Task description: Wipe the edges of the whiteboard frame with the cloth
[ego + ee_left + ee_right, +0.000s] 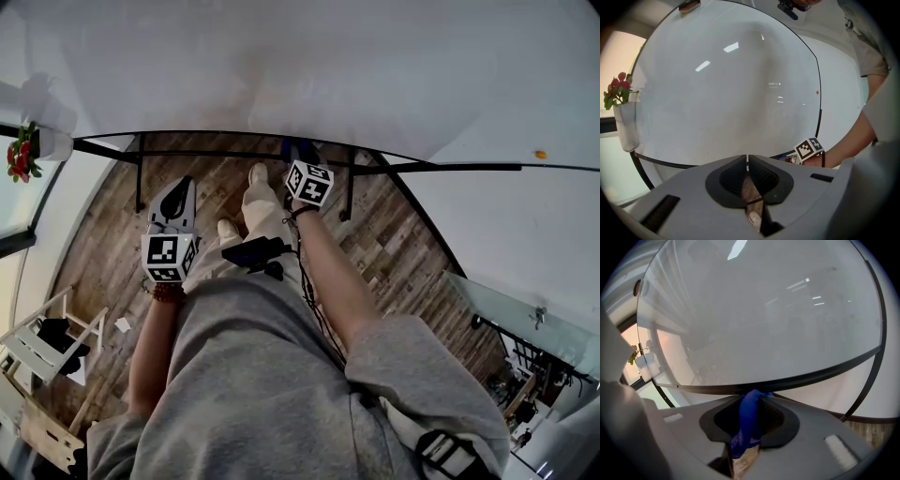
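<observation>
Left hand-held gripper [747, 158] closed empty, right hand-held gripper [754, 395] clamps cloth [748, 420].

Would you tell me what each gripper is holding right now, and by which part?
The right gripper pinches the blue cloth by a bunched fold. The left gripper is shut and holds nothing.

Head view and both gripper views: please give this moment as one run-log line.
left gripper: shut, empty | right gripper: shut on blue cloth | blue cloth: at lower edge of whiteboard frame
</observation>
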`<state>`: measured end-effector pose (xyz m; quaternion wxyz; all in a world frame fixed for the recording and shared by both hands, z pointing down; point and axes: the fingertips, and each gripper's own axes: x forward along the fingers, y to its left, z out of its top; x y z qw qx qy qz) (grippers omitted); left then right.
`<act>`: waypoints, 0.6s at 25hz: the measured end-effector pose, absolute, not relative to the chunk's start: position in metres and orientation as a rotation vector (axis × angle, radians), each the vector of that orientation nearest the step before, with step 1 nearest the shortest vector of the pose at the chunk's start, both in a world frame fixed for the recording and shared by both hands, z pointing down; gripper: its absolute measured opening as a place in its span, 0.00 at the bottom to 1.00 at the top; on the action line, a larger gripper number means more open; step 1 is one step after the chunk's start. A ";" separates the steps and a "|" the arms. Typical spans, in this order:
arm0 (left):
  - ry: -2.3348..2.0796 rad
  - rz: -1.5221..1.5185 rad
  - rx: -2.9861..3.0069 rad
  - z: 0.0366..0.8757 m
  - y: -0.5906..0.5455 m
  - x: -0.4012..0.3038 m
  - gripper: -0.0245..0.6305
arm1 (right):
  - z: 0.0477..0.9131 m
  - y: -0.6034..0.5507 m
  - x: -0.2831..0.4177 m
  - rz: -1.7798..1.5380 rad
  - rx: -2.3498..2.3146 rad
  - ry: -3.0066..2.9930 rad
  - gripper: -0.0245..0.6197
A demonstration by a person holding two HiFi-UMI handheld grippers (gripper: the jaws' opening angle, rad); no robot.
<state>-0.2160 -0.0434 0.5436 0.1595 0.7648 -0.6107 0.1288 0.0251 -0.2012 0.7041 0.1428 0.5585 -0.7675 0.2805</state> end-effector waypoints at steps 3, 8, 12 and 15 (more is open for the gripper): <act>-1.745 0.379 2.187 0.544 -0.038 -0.221 0.07 | 0.703 -0.199 0.020 0.818 1.615 -2.210 0.20; -1.796 0.355 2.149 0.545 -0.030 -0.245 0.07 | 0.705 -0.198 0.000 0.802 1.575 -2.228 0.20; -1.820 0.354 2.130 0.539 -0.027 -0.263 0.07 | 0.704 -0.193 -0.013 0.809 1.563 -2.220 0.20; -1.850 0.341 2.108 0.535 -0.023 -0.278 0.07 | 0.704 -0.194 -0.025 0.806 1.547 -2.225 0.20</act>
